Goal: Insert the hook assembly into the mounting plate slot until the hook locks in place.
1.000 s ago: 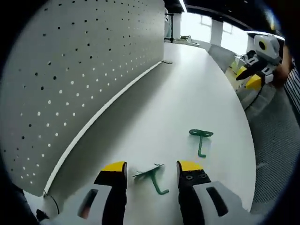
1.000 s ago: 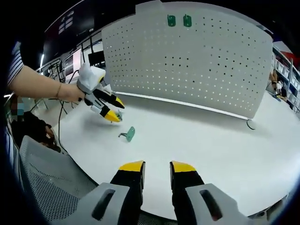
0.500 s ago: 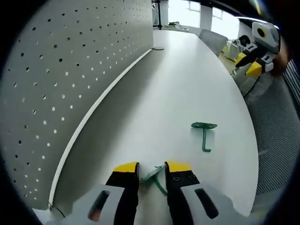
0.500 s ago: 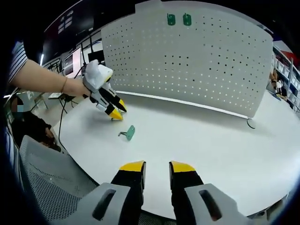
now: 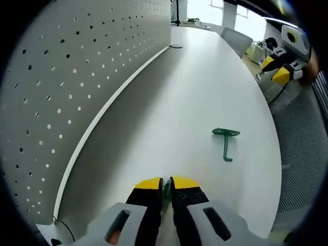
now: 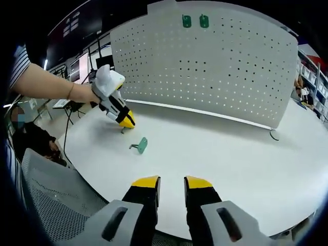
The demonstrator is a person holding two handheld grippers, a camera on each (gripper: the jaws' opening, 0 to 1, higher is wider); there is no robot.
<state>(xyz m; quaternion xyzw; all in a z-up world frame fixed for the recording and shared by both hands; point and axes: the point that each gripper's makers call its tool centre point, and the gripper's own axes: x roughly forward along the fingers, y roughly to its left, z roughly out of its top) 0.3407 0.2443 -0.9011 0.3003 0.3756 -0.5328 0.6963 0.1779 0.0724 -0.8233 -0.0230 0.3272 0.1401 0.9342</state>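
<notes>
Evidently your left gripper (image 5: 166, 183) had closed within the last second on a green hook (image 5: 166, 188) low over the bench (image 5: 195, 102), so the pick looked done and insertion remained. Your right gripper (image 6: 171, 182) hung part open, holding nothing. Count: one hook gripped, one (image 5: 226, 142) lying on the bench, two (image 6: 195, 21) already on the pegboard (image 6: 205, 66).

Matt white table (image 5: 205, 77), perforated pegboard (image 6: 215, 66)
</notes>
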